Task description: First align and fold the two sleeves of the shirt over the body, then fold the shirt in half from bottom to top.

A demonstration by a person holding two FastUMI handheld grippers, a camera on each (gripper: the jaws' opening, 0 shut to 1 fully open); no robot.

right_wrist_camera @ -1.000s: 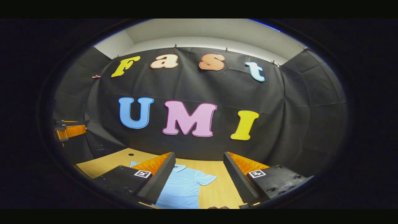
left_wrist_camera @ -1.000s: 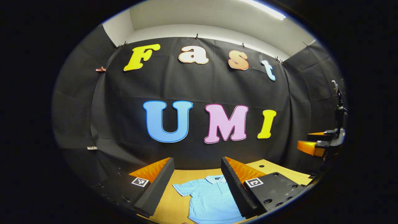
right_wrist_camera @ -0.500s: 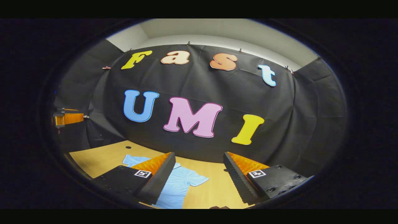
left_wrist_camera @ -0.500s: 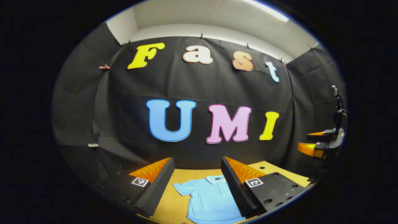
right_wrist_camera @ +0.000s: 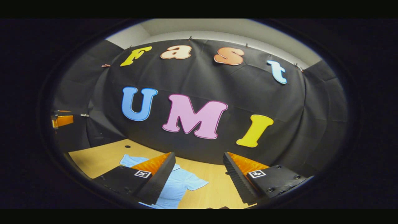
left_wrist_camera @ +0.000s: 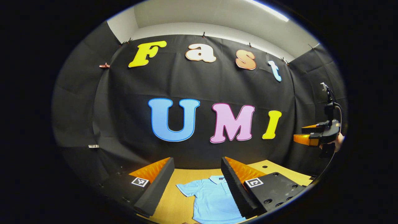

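- Black cloth [left_wrist_camera: 199,87] hung behind a pale wooden bench [right_wrist_camera: 102,157], with a white wall strip above it.
- On the bench lay a light blue polo shirt [left_wrist_camera: 213,199], spread flat, collar toward the back edge, both short sleeves out to the sides and unfolded.
- The left tongs [left_wrist_camera: 197,183] hung above the shirt, fingers wide apart, gripping nothing.
- The right tongs [right_wrist_camera: 199,179] were likewise spread apart and empty, held over the bench with the shirt showing between and under the near finger.
- From the left gripper view, the right tongs appeared off to the side, high above the bench, a hand [left_wrist_camera: 337,141] behind them.
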